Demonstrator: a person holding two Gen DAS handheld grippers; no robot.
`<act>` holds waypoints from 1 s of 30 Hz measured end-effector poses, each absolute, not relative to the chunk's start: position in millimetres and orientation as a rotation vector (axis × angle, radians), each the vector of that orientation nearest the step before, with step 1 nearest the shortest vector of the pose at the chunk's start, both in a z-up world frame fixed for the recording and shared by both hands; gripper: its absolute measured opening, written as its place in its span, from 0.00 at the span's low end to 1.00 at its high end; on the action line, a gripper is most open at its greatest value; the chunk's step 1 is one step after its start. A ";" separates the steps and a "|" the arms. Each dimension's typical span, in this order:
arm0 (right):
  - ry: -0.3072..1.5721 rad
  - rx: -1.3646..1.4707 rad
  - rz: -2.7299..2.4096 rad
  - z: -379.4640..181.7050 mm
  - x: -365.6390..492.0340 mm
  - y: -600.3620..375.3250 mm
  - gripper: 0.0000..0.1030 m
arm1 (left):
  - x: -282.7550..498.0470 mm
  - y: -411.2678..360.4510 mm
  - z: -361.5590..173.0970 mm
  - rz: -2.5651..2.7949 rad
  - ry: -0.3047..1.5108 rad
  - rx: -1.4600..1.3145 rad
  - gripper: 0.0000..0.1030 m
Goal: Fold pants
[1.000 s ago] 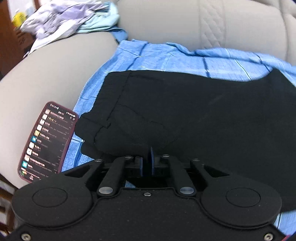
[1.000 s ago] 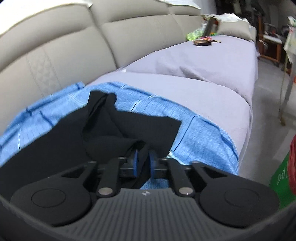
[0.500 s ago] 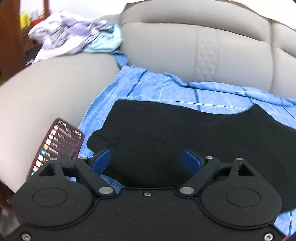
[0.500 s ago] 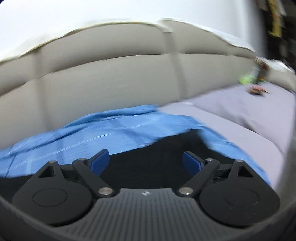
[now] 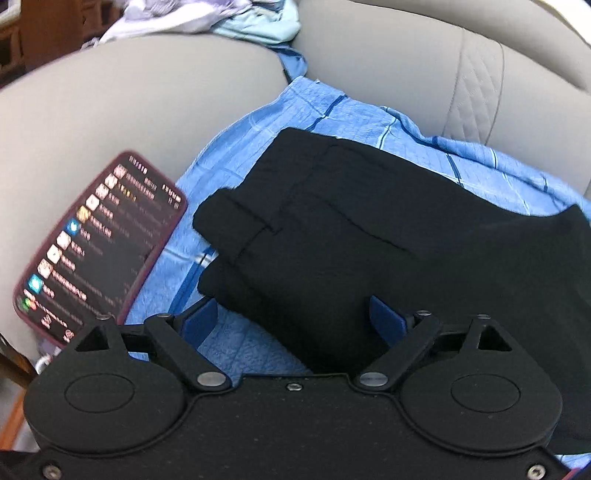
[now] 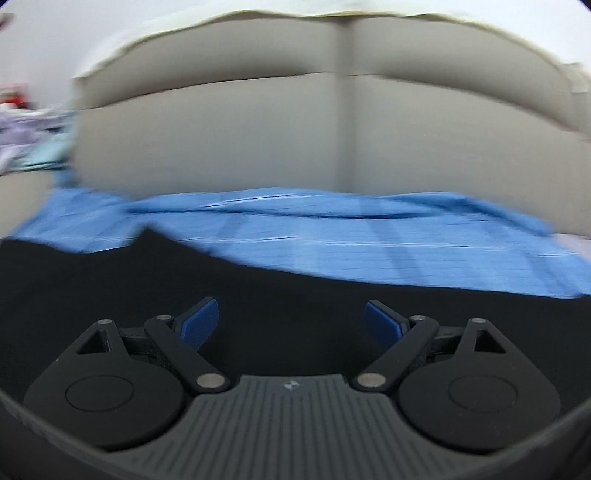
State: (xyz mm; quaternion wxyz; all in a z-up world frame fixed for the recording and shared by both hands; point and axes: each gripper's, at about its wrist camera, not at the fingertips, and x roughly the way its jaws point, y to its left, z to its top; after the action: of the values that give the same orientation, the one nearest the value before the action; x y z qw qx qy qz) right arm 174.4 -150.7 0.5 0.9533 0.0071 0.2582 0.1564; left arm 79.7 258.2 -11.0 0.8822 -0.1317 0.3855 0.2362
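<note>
Pants [image 5: 388,236], black, lie spread on a blue striped sheet [image 5: 258,140] that covers the seat of a beige sofa [image 5: 140,96]. From my left wrist camera I see one end of them folded over itself, two layered edges stepping down toward the near left, with a seam running along the top layer. The rest of the dark cloth runs off to the right edge of the view.

My left gripper [image 5: 293,319] hangs just above that near edge with its jaws wide apart; they have just been opening, and the further widening has come within the last moments. The blue pads press on nothing, though the black cloth lies below the gap, closer to the right pad. The left pad sits over bare sheet.

My right gripper [image 6: 291,325] also has its jaws spread wide, having just opened, and nothing is clamped. Its view is blurred. Below it is flat black fabric [image 6: 258,295], beyond that the blue sheet [image 6: 369,236], then the sofa's back cushions [image 6: 258,140].

On the sofa arm at the left of the left wrist view rests a phone [image 5: 99,247] in a dark red case, screen lit, its corner overlapping the sheet's edge. A pile of pale clothes [image 5: 207,18] sits farther back on the arm.
</note>
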 end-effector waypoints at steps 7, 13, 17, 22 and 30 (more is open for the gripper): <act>0.627 0.065 0.513 -27.1 185.7 -89.7 0.93 | 62.8 277.6 -20.5 0.464 0.779 -0.322 0.93; 0.587 -0.251 0.597 -6.9 188.3 -29.1 0.99 | 54.4 286.6 -21.5 0.395 0.749 -0.318 0.94; 0.564 -0.318 0.602 14.7 209.9 9.7 0.99 | 50.7 287.7 -19.9 0.381 0.723 -0.338 0.93; 0.506 -0.388 0.555 15.9 222.7 59.1 0.99 | 44.8 293.0 -17.8 0.352 0.699 -0.377 0.90; 0.490 -0.391 0.602 4.8 255.2 143.2 0.90 | 45.7 288.8 -21.2 0.362 0.705 -0.340 0.89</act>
State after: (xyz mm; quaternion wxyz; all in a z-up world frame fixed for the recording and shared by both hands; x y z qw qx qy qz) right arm 255.2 143.2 4.8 0.9070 -0.1895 0.2375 0.2916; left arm 45.7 288.8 -21.2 0.9085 -0.1647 0.3415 0.1756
